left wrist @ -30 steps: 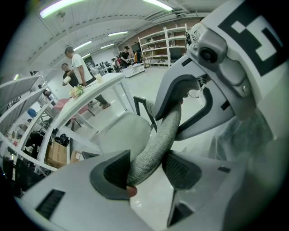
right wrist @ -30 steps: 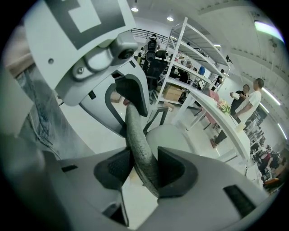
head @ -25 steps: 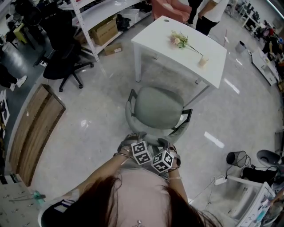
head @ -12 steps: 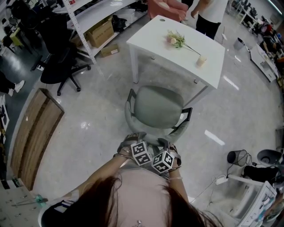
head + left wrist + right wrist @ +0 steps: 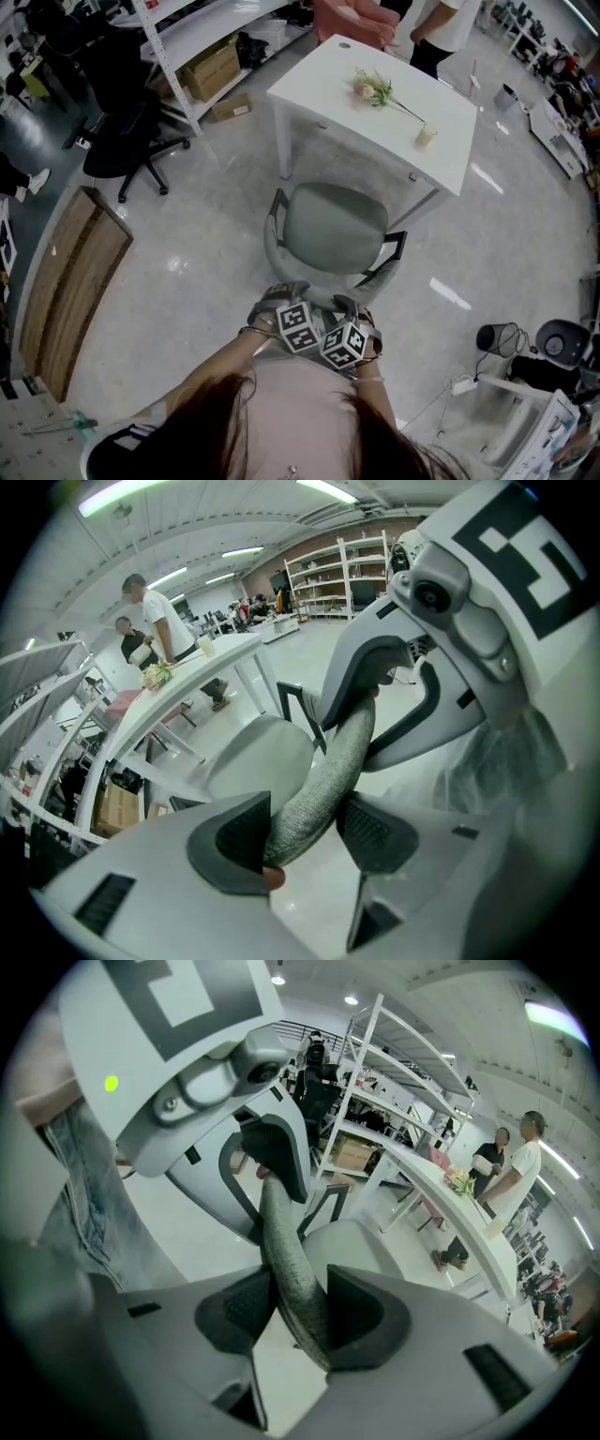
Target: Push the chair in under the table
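The left gripper (image 5: pixel 281 302) and the right gripper (image 5: pixel 353 307) sit side by side just in front of the person. Both reach steeply down onto the top of the chair's backrest (image 5: pixel 309 292).

In the left gripper view, the left gripper (image 5: pixel 305 832) has its jaws clenched on the grey fabric rim of the backrest (image 5: pixel 330 761), which runs up between the two dark pads. The right gripper (image 5: pixel 298 1312) grasps the same rim (image 5: pixel 286 1255) a little further along. Its pads press on either side, and the jaws stand fairly wide around the padding.

The chair (image 5: pixel 335 228) faces away from the person, towards the white bench (image 5: pixel 323 80). The seat shows whole. None of it is covered by the bench top, though its far edge lies close to the bench's near edge. It is lined up between the upright leg (image 5: pixel 281 136) on the left and the slanted brace (image 5: pixel 424 202) on the right. The armrests (image 5: pixel 389 251) stand just inside that gap.

The pale floor (image 5: pixel 206 244) is bare on both sides of the chair. A wooden panel (image 5: pixel 70 281) lies well apart at the left, and a black bin (image 5: pixel 500 337) with cables well apart at the right. A black office chair (image 5: pixel 122 131) and shelving (image 5: pixel 197 33) stand farther off on the left.

On the bench lie a sprig of flowers (image 5: pixel 375 89) and a small cup (image 5: pixel 427 136). Beyond it stand two people (image 5: pixel 448 23).
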